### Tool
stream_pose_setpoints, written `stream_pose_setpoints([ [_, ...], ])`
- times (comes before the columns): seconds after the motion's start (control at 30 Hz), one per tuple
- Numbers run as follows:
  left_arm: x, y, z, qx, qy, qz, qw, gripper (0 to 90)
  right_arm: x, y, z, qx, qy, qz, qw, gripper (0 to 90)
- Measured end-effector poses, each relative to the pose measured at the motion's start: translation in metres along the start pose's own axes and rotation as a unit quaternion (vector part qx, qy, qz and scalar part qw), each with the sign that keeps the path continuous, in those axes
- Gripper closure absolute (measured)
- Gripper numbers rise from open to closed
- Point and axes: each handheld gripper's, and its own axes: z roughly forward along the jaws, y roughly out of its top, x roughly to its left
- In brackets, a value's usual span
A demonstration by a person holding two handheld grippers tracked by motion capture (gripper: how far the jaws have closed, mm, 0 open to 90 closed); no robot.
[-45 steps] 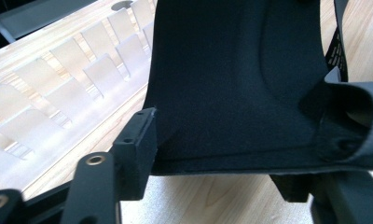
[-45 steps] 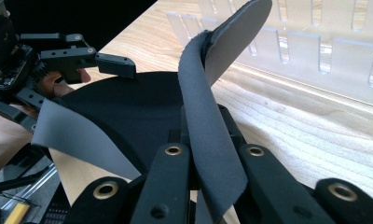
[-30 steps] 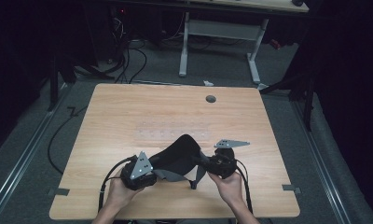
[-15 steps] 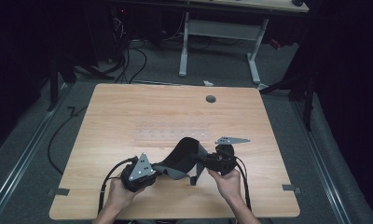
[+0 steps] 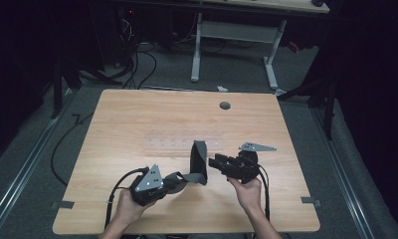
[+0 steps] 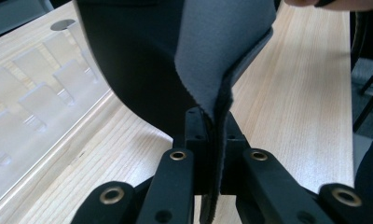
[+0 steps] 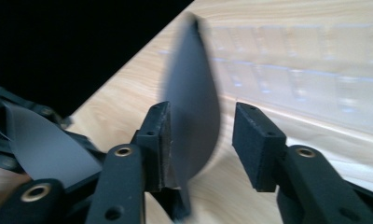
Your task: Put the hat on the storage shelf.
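Observation:
A dark grey flexible sheet (image 5: 199, 158) rises from the wooden table (image 5: 137, 119) between my two grippers, curling up to a free end. My left gripper (image 5: 179, 178) is shut on the sheet's lower edge; in the left gripper view the sheet (image 6: 222, 46) rises from between the pressed pads of that gripper (image 6: 216, 126). My right gripper (image 5: 212, 162) points left at the upright end. Its jaws have just been opening. In the right gripper view the sheet (image 7: 191, 93) stands between the parted pads of that gripper (image 7: 204, 121), close to the left pad, with a gap on the right.
A clear plastic tray (image 5: 182, 142) with several compartments lies flat just beyond the sheet, also seen as a pale tray (image 6: 31, 93) and a blurred tray (image 7: 306, 60). A round cable hole (image 5: 225, 105) sits near the far edge. Desk legs and cables stand on the floor behind.
The right gripper's jaws have parted off the sheet. The sheet, earlier a wide hump between both grippers, now stands as a narrow upright fold. Both hands stayed about in place.

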Motion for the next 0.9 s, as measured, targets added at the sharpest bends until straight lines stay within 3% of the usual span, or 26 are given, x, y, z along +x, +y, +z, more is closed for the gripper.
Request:
stream_pose_setpoints([
  [0.07,0.003,0.003,-0.004,-0.010,0.002,-0.011,0.9999,86.7,-0.003,-0.003,-0.005,-0.004,-0.011,-0.002,0.9999,52.5],
  [0.2,0.008,0.009,-0.009,-0.025,0.005,-0.024,0.9994,86.6,-0.011,-0.013,-0.011,0.001,-0.059,-0.021,0.9980,48.9],
  [0.33,0.013,0.015,-0.014,-0.041,0.008,-0.041,0.9983,86.6,-0.030,-0.029,-0.014,0.006,-0.121,-0.030,0.9922,45.9],
  [0.4,0.015,0.018,-0.016,-0.045,0.010,-0.045,0.9979,86.6,-0.043,-0.039,-0.015,0.012,-0.162,-0.033,0.9861,45.2],
  [0.5,0.018,0.021,-0.019,-0.054,0.014,-0.056,0.9969,86.6,-0.054,-0.047,-0.016,0.020,-0.199,-0.032,0.9794,44.0],
  [0.63,0.021,0.026,-0.023,-0.068,0.022,-0.063,0.9954,86.5,-0.066,-0.055,-0.018,0.028,-0.253,-0.036,0.9665,41.9],
  [0.77,0.026,0.032,-0.028,-0.083,0.029,-0.072,0.9935,86.5,-0.075,-0.058,-0.019,0.032,-0.291,-0.040,0.9553,40.9],
  [0.9,0.030,0.037,-0.032,-0.094,0.038,-0.078,0.9918,86.5,-0.084,-0.063,-0.020,0.040,-0.315,-0.039,0.9476,40.2],
])
